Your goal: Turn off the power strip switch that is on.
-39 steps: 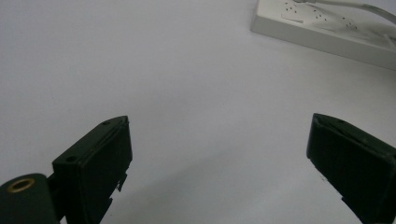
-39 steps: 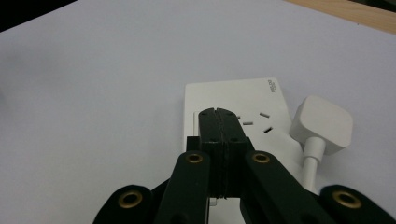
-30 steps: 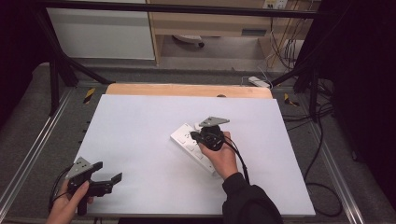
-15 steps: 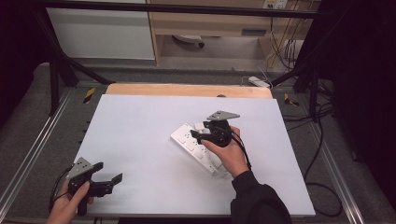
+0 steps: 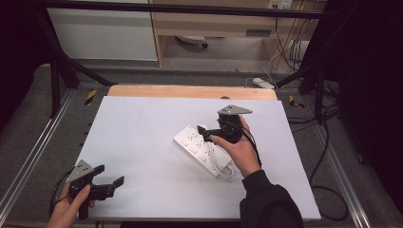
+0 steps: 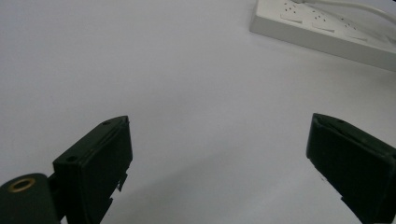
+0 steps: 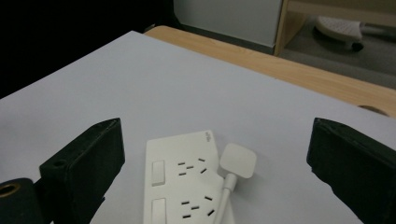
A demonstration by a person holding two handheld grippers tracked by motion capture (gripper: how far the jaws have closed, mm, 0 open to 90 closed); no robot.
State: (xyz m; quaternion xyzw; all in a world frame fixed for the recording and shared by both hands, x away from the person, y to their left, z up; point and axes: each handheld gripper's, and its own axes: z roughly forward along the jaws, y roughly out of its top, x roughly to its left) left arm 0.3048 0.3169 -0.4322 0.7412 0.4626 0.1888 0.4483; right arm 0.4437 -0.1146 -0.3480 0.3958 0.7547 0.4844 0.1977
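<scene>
— Across the middle of the frame, what do you have?
— Your white table (image 5: 142, 128), with a power strip (image 5: 199, 147) at its centre.
— And your tools?
— Your right gripper (image 5: 209, 133) hovers over the strip, jaws spread; your left gripper (image 5: 107, 178), lower left, gapes empty too.

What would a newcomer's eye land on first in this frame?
Most likely the white power strip, lying at an angle near the middle of the white table, its cord looped at its near end. The right gripper hovers just above it with jaws wide open, and the right gripper view shows the strip's plug lying beside the sockets. The left gripper, also open, sits at the table's near left corner.
</scene>
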